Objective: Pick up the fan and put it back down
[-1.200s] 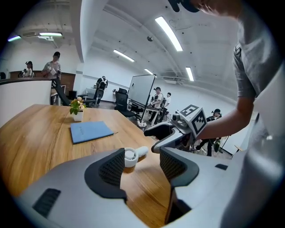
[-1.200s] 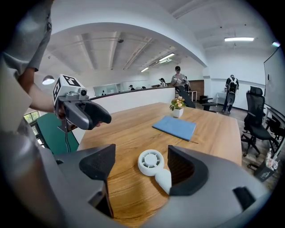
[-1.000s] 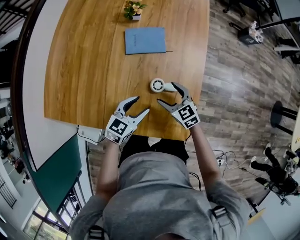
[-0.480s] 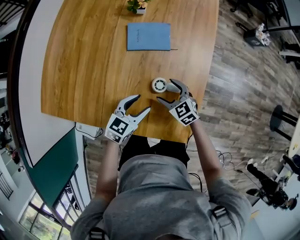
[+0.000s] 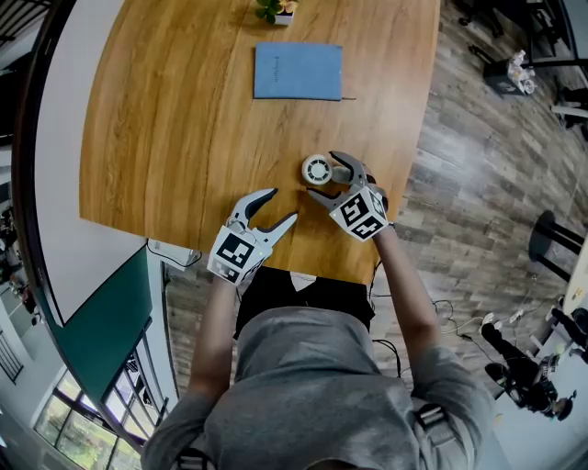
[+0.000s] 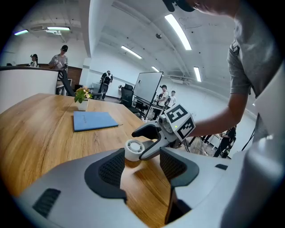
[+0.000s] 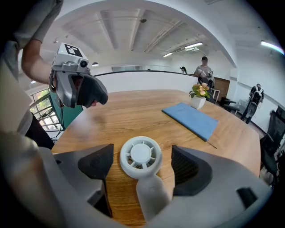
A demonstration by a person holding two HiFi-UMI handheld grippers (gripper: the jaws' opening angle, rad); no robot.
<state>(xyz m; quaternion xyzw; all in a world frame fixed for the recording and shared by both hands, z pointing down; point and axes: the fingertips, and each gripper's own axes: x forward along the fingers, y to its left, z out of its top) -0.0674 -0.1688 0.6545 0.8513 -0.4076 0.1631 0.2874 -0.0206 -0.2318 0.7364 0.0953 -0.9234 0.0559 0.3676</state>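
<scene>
The small white fan [image 5: 317, 169] lies flat on the wooden table [image 5: 165, 119], round head toward the far side and handle toward me. My right gripper [image 5: 322, 174] is open, one finger on each side of the fan. In the right gripper view the fan [image 7: 141, 156] sits between the two dark pads [image 7: 95, 162] with gaps on both sides, its handle running back under the camera. My left gripper [image 5: 284, 205] is open and empty near the table's front edge, left of the fan. In the left gripper view the fan [image 6: 132, 148] appears just beyond the open jaws.
A blue notebook [image 5: 298, 71] lies farther back on the table, and a small potted plant [image 5: 278, 9] stands behind it. The table's right edge [image 5: 404, 174] drops to wood flooring close beside the right gripper. People stand in the background of both gripper views.
My right gripper has slid forward, so its open fingers now straddle the fan instead of sitting behind it. The left gripper has barely moved.
</scene>
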